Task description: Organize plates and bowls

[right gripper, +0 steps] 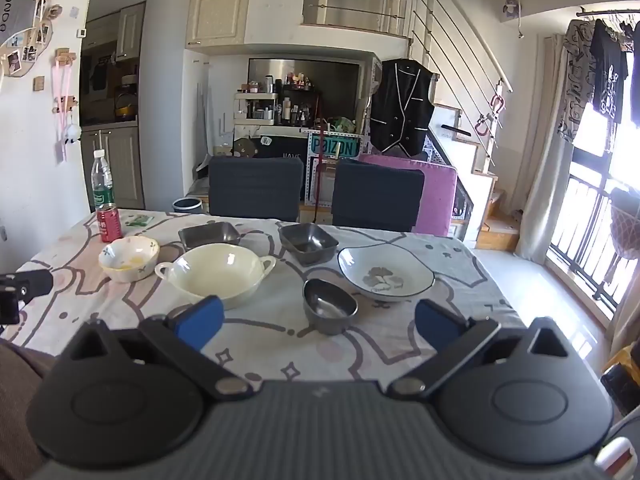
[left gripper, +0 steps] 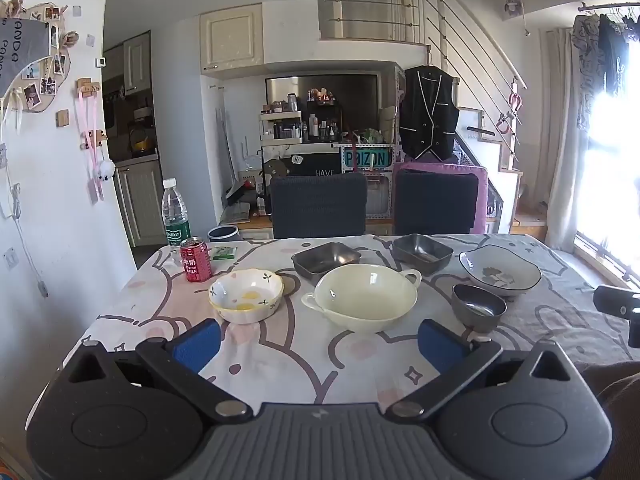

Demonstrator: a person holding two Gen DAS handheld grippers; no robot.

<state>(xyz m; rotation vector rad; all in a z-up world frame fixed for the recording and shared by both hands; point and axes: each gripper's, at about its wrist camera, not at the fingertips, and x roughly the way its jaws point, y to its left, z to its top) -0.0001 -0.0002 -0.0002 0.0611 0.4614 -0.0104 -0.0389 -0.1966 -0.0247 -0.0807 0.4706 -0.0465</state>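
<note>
Both grippers hang over the near edge of the table (left gripper: 568,276) with jaws spread wide and nothing between them: the left gripper (left gripper: 318,344) faces the cream two-handled bowl (left gripper: 362,296), the right gripper (right gripper: 318,326) the small dark oval bowl (right gripper: 330,306). On the patterned cloth, the dishes sit apart, none stacked: a flower-print bowl (left gripper: 246,294) at left, two dark rectangular dishes (left gripper: 326,260) (left gripper: 422,254) behind, and a white leaf-pattern plate (right gripper: 386,272) at right. The left view gives the red can (left gripper: 196,260) and water bottle (left gripper: 175,212) large; the right view alone shows the barred window (right gripper: 600,216) and the floor beside the table.
</note>
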